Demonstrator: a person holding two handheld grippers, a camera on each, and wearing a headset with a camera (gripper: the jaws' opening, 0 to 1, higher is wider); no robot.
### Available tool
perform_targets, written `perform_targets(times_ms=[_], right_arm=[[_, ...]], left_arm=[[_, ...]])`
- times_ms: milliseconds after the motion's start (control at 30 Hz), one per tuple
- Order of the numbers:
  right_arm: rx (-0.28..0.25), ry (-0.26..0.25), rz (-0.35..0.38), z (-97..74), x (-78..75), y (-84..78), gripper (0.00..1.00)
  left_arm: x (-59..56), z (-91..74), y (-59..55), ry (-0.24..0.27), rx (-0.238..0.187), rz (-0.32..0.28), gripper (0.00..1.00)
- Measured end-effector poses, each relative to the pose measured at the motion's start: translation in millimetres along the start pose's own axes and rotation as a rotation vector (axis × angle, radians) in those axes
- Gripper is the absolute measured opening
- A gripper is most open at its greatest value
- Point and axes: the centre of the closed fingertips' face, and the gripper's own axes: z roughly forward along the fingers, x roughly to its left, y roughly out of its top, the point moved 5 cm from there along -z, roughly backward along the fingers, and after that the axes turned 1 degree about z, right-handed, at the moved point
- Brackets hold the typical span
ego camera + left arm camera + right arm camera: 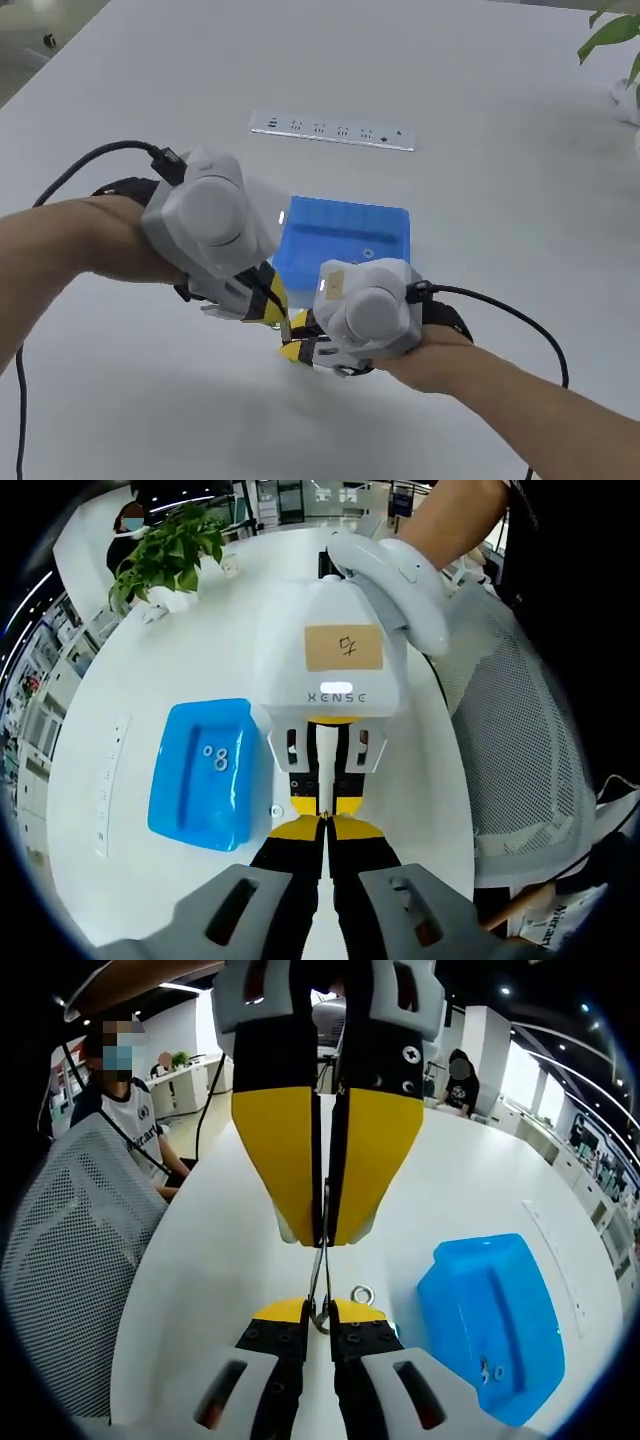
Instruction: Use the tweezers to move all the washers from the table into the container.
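Note:
Thin metal tweezers (pixel 320 1265) run between the two grippers, which meet tip to tip on the white table. My left gripper (pixel 325 1232) comes in from above in the right gripper view, its yellow pads shut on the tweezers. My right gripper (pixel 320 1313) is shut on the tweezers' other end. One washer (pixel 361 1294) lies on the table beside the tips, close to the blue container (pixel 520 1300). Inside the container lie two washers (pixel 215 758). In the head view the left gripper (pixel 275 305) and right gripper (pixel 296 348) meet just in front of the container (pixel 345 225).
A white power strip (pixel 330 132) lies beyond the container. A potted plant (pixel 170 555) stands at the table's far edge. A mesh chair (pixel 75 1250) stands beside the table, with people seated behind it.

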Motion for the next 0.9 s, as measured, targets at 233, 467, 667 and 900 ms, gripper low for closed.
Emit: perform_targets(times_ms=[233,467,667,900], right_arm=[[0.004,-0.001,-0.012,-8.0,-2.0,7.3,0.1],[0.0,-0.004,-0.018,-17.8,-6.1,15.6,0.1],[-0.002,-0.006,-0.022,-23.7,-10.6,19.5,0.1],[-0.004,-0.017,-0.036,-32.0,-17.9,23.9,0.1]], left_arm=[[1.3,-8.5,6.0,0.008,-0.003,0.001,0.05],[4.8,-18.9,13.1,0.021,-0.009,0.001,0.05],[9.5,-24.5,17.7,0.03,-0.009,0.001,0.05],[14.7,-31.1,23.4,0.045,-0.021,0.005,0.05]])
